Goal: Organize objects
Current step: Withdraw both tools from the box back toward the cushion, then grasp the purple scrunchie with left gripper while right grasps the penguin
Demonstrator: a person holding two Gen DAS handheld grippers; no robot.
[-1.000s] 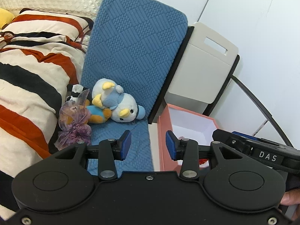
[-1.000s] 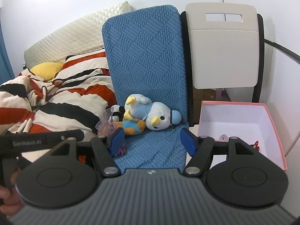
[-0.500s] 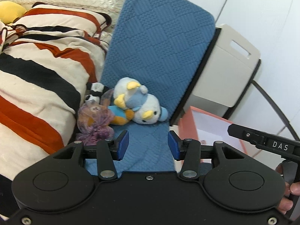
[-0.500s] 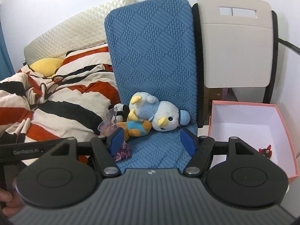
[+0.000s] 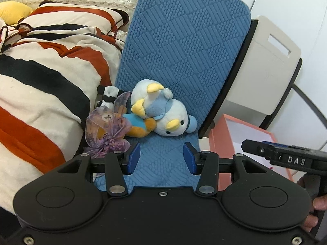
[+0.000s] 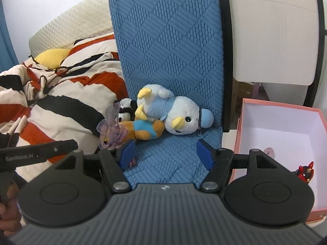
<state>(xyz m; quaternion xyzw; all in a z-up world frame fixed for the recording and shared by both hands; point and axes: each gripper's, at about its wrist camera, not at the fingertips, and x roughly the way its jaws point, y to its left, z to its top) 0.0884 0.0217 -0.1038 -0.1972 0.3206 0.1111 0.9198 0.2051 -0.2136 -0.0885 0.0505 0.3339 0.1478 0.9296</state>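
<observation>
One panda plush (image 5: 108, 96) half-hidden behind penguin (image 5: 163, 112), box (image 6: 245, 122) cut off

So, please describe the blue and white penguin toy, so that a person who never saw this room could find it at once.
Find the blue quilted mat that stands up beside the striped blanket. At its foot lies a small heap of soft toys, and the penguin plush is the biggest, lying on top. Only it is pale blue and white with a yellow beak; the orange and blue toy lies under it.
</observation>
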